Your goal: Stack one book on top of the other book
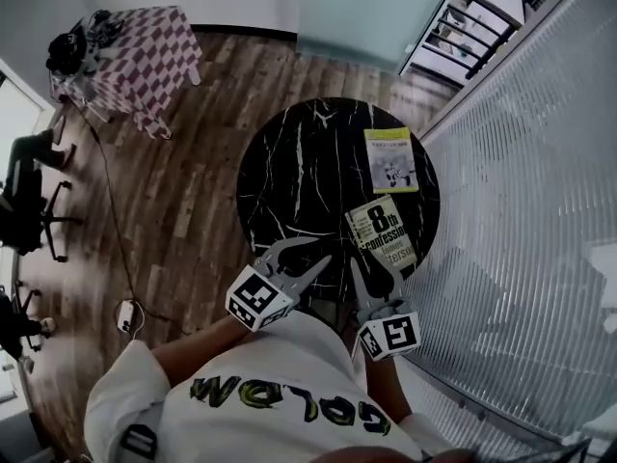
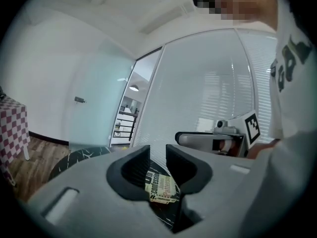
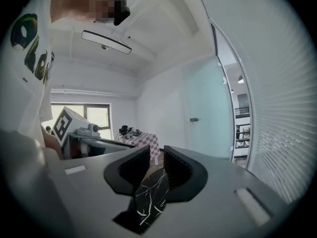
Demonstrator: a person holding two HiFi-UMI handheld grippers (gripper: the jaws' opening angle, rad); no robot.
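1. Books lay apart on the round black table. The yellow-green book sat toward the far rim and the "8th Confession" book lay nearer the person. Their corners were close but neither covered the other, so no stack stood there.
2. The left gripper and right gripper hung over the near rim, close to the person's chest and clear of both books. I judged this a carrying posture between reaches. It would have suited hands coming in toward a book as well as hands drawn back from one.
3. Each gripper's jaws stood only a narrow slit apart, with nothing pinched between them.
4. Only the head view showed both books and how they lay.
5. The left gripper view showed the slit of the left gripper with the "8th Confession" book framed far below, untouched. It also showed the right gripper from the side.
6. The right gripper view showed its own slit with only bare marble of the table beyond. Neither book appeared in it, though the left gripper did.
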